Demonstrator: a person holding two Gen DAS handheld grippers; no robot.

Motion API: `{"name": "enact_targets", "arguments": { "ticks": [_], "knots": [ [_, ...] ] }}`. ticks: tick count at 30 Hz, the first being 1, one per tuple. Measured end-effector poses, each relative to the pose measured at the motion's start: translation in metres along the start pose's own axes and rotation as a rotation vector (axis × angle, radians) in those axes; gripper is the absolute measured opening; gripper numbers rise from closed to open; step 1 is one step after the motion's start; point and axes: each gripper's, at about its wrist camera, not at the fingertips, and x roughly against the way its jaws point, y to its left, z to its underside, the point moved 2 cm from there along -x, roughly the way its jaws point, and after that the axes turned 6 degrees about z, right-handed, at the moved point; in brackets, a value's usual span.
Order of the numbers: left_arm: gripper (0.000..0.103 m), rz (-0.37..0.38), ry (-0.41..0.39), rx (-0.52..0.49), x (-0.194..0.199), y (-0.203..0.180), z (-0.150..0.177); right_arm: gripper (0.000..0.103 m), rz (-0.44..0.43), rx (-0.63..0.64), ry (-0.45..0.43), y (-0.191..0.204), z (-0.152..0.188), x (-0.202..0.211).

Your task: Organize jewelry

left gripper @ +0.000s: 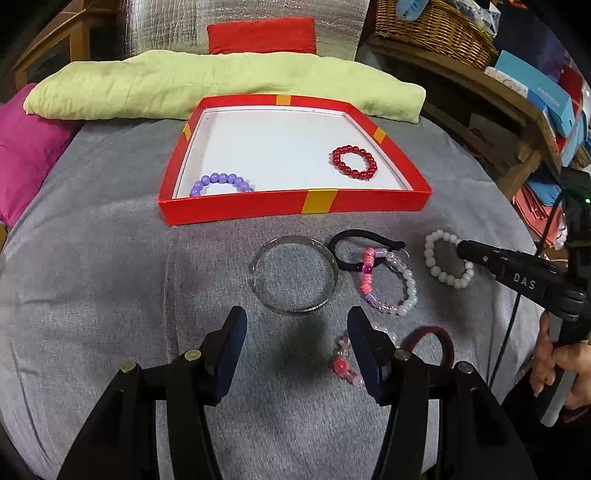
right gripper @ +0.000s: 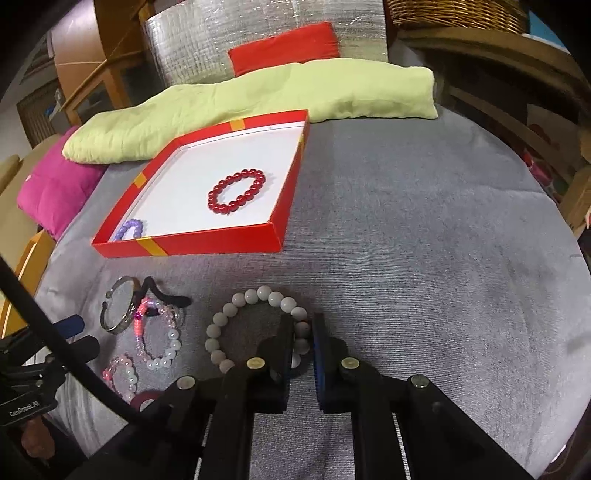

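Observation:
A red box lid (left gripper: 251, 208) (right gripper: 221, 243) holds a red bead bracelet (left gripper: 354, 162) (right gripper: 236, 191) and a purple bead bracelet (left gripper: 221, 183) (right gripper: 129, 229). On the grey cloth lie a silver bangle (left gripper: 294, 275) (right gripper: 120, 304), a black hair tie (left gripper: 354, 240), a pink and white bead bracelet (left gripper: 388, 282) (right gripper: 159, 336), a small pink bracelet (left gripper: 343, 363) (right gripper: 120, 373) and a dark red hair tie (left gripper: 432, 341). My left gripper (left gripper: 295, 332) is open, empty, above the cloth. My right gripper (right gripper: 303, 334) (left gripper: 461, 251) has its jaws closed on the right side of the white bead bracelet (right gripper: 255, 325) (left gripper: 445, 264).
A pale green folded cloth (left gripper: 221, 85) (right gripper: 258, 107) lies behind the box lid, with a magenta cushion (left gripper: 26, 155) (right gripper: 55, 184) at the left and a red cushion (left gripper: 262, 35) behind. A wicker basket (left gripper: 436, 29) and boxes stand on wooden shelves at the right.

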Motion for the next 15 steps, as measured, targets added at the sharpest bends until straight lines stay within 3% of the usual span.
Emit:
{"name": "enact_targets", "arguments": {
  "ticks": [8,15],
  "knots": [
    [0.058,-0.023,0.028,0.021,-0.02,0.002,-0.007,0.011,-0.012,-0.035,-0.002,-0.002,-0.001,0.0],
    [0.061,-0.035,-0.007,-0.006,-0.029,-0.002,-0.014,0.011,-0.044,-0.075,-0.046,-0.005,-0.005,0.008]
  ]
}}
